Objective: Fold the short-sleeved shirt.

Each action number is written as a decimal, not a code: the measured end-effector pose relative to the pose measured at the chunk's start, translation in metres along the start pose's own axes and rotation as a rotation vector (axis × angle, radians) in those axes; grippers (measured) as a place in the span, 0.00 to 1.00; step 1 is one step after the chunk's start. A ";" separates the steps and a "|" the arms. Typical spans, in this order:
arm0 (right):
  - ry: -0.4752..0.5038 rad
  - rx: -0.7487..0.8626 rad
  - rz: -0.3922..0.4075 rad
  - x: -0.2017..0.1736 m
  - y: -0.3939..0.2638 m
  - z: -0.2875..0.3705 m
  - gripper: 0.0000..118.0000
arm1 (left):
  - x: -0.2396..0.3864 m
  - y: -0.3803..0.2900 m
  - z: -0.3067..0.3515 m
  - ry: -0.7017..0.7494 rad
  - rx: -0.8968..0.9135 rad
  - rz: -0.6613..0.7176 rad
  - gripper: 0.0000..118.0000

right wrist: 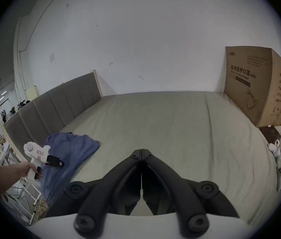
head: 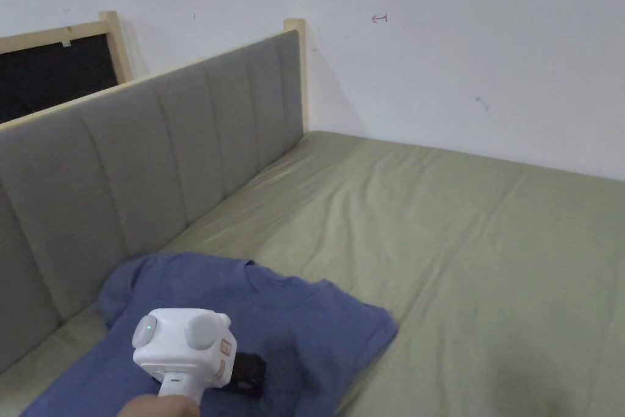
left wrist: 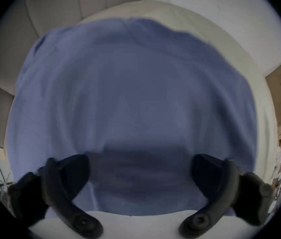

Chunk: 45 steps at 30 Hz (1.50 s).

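Lying on the olive bed (head: 464,241), shirt (head: 305,320) under wide-open left gripper (left wrist: 139,170); right gripper (right wrist: 141,152) closed, empty

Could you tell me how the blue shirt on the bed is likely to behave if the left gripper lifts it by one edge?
The blue shirt lies rumpled and creased on the green sheet, so it is probably floppy and would drape and sag. It looks thin, so likely light. The left gripper, jaws open over it, may drag layers along rather than lift one cleanly.
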State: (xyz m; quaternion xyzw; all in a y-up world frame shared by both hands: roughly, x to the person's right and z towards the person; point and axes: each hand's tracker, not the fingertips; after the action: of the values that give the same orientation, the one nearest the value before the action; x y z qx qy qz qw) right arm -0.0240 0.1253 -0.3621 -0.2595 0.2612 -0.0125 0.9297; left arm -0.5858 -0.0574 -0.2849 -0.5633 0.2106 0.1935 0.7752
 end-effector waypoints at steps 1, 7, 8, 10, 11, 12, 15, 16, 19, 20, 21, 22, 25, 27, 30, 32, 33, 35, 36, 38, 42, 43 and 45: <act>-0.004 -0.005 -0.002 0.001 -0.002 -0.002 0.00 | 0.006 -0.004 -0.003 0.016 0.041 -0.041 1.00; 0.000 -0.025 -0.022 0.001 -0.008 -0.007 0.00 | 0.011 -0.010 0.019 0.038 0.126 -0.083 0.79; 0.005 -0.028 -0.026 -0.001 -0.008 -0.007 0.00 | 0.011 -0.015 0.031 0.030 0.177 -0.098 0.57; 0.024 -0.031 -0.035 -0.004 -0.007 -0.003 0.00 | 0.010 -0.029 0.052 0.083 0.271 -0.120 0.00; 0.032 -0.031 -0.036 -0.005 -0.006 0.000 0.00 | 0.006 -0.035 0.059 0.109 0.278 -0.125 0.00; 0.038 -0.029 -0.034 -0.005 -0.005 0.002 0.00 | -0.001 -0.040 0.068 0.095 0.310 -0.115 0.00; 0.051 -0.003 -0.022 -0.005 0.001 0.017 0.00 | -0.022 -0.048 0.111 0.032 0.418 -0.032 0.00; 0.055 0.010 -0.019 -0.006 0.004 0.024 0.00 | -0.027 -0.048 0.129 0.036 0.468 -0.012 0.00; 0.065 0.064 -0.018 -0.001 0.013 0.045 0.00 | -0.034 -0.049 0.181 0.043 0.567 -0.018 0.00; 0.068 0.086 -0.018 0.001 0.015 0.053 0.00 | -0.031 -0.051 0.199 0.047 0.609 -0.061 0.00; 0.067 0.108 -0.019 0.004 0.018 0.060 0.00 | -0.028 -0.053 0.219 0.041 0.659 -0.098 0.00; 0.061 0.133 -0.020 0.007 0.020 0.067 0.00 | -0.012 -0.059 0.244 0.025 0.720 -0.132 0.00; 0.026 0.185 -0.025 0.016 0.026 0.086 0.00 | 0.024 -0.060 0.321 -0.066 0.879 -0.159 0.00; 0.021 0.205 -0.034 0.023 0.031 0.098 0.00 | 0.054 -0.060 0.370 -0.173 0.960 -0.188 0.00; 0.007 0.247 -0.055 0.032 0.037 0.119 0.00 | 0.113 -0.066 0.431 -0.280 1.042 -0.314 0.00; -0.039 0.296 -0.073 0.039 0.040 0.135 0.00 | 0.151 -0.070 0.458 -0.362 1.067 -0.389 0.00; -0.072 0.315 -0.080 0.043 0.042 0.142 0.00 | 0.168 -0.072 0.467 -0.398 1.066 -0.413 0.00; -0.100 0.352 -0.099 0.053 0.044 0.157 0.00 | 0.203 -0.075 0.476 -0.490 1.029 -0.452 0.00; -0.087 0.353 -0.109 0.055 0.046 0.164 0.00 | 0.219 -0.075 0.476 -0.518 1.003 -0.476 0.00; -0.091 0.366 -0.131 0.064 0.048 0.177 0.00 | 0.256 -0.075 0.467 -0.562 0.908 -0.528 0.00; -0.117 0.355 -0.140 0.086 0.045 0.191 0.00 | 0.323 -0.076 0.410 -0.638 0.719 -0.602 0.00; -0.138 0.318 -0.131 0.091 0.044 0.190 0.00 | 0.343 -0.077 0.387 -0.644 0.656 -0.625 0.00; -0.179 0.252 -0.096 0.099 0.039 0.184 0.00 | 0.381 -0.079 0.339 -0.660 0.524 -0.659 0.00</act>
State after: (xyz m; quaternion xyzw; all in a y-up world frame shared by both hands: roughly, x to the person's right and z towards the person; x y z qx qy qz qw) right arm 0.1477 0.2305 -0.2948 -0.1531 0.1609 -0.0663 0.9728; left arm -0.1879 0.2673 -0.3358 -0.2961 -0.1911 0.0478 0.9346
